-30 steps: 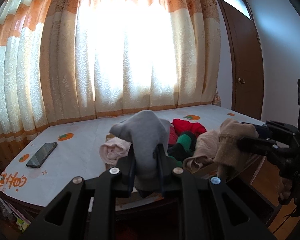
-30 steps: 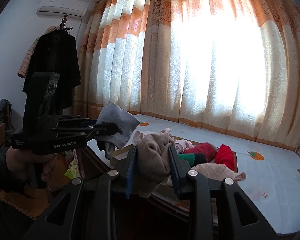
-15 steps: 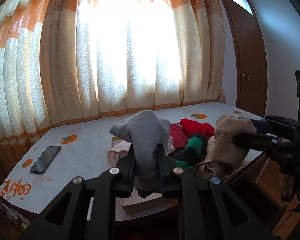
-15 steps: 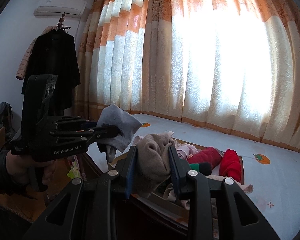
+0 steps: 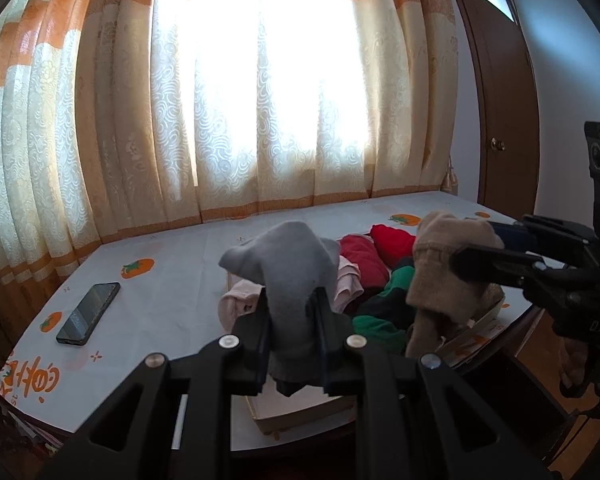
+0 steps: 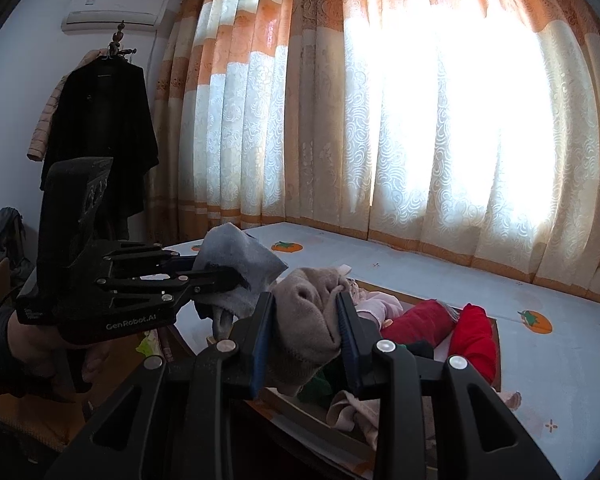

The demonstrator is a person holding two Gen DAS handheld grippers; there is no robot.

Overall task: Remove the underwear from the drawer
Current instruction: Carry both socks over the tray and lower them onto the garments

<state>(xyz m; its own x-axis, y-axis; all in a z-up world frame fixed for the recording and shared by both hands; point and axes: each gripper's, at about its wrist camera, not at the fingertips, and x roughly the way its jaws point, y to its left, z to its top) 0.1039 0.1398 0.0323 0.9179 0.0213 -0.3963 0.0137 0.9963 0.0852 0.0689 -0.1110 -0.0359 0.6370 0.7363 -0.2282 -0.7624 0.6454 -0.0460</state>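
My left gripper (image 5: 291,300) is shut on a grey garment (image 5: 288,264), held up over the bed; the same grey garment (image 6: 240,264) shows at the left in the right wrist view. Shut on a beige garment (image 6: 308,320), my right gripper (image 6: 304,312) is held beside it, and that beige garment (image 5: 440,272) hangs at the right of the left wrist view. Below both lies a shallow wooden drawer (image 5: 300,414) on the bed, holding red (image 5: 388,244), green (image 5: 384,312) and pink (image 5: 240,300) underwear.
A black phone (image 5: 89,312) lies on the white sheet (image 5: 172,292) at the left. Curtains (image 5: 260,100) cover the bright window behind the bed. A brown door (image 5: 496,92) stands at the right. Dark coats (image 6: 100,148) hang on a rack at the left.
Both grippers have drifted across the bed with their garments still clamped; the drawer and the phone have slid rightward in the left wrist view. The right one also rose slightly.
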